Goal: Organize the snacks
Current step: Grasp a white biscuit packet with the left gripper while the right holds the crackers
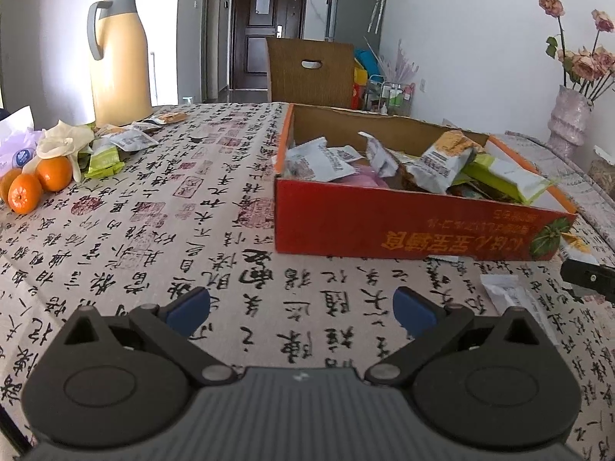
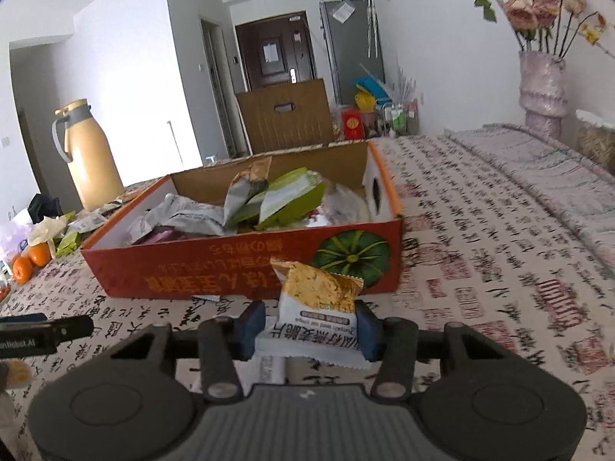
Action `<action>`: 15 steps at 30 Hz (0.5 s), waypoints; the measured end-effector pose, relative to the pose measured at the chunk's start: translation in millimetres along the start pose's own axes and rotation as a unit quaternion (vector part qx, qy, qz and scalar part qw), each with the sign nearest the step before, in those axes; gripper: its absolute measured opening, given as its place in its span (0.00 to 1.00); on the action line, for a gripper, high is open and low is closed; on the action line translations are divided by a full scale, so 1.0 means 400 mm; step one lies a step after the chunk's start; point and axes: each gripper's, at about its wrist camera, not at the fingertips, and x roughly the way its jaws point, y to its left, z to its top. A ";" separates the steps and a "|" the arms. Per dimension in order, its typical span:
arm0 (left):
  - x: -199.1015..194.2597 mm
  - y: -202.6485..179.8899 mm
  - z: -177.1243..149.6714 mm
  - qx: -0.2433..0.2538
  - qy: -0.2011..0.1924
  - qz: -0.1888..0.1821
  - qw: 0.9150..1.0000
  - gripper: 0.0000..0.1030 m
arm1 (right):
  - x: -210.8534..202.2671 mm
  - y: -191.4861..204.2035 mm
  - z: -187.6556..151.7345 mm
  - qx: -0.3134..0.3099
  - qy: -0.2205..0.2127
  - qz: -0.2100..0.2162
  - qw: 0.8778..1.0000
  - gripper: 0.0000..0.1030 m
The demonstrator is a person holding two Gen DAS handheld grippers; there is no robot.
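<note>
The right gripper [image 2: 309,332] pinches a packet [image 2: 317,307] just before the box [image 2: 246,269], left gripper [image 1: 301,309] spread over the desk [image 1: 153,230]; held only at its lower edges, the packet could slip or snag the box wall.

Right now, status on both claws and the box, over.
Right claw shut on a snack pack, short of the box. Left claw open, empty, over the cloth. Box part full; nothing between pack and box.
</note>
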 end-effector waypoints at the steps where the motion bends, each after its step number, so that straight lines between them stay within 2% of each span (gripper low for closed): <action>1: -0.005 -0.009 0.000 0.003 0.000 -0.003 1.000 1.00 | -0.010 -0.009 -0.003 0.001 -0.005 -0.002 1.000 0.47; 10: -0.029 -0.151 0.023 0.038 0.000 -0.024 0.999 1.00 | -0.057 -0.089 -0.029 0.010 -0.037 -0.027 0.999 0.47; 15: -0.017 -0.253 0.022 0.063 0.013 -0.036 0.997 1.00 | -0.067 -0.151 -0.045 0.036 -0.048 -0.042 0.997 0.47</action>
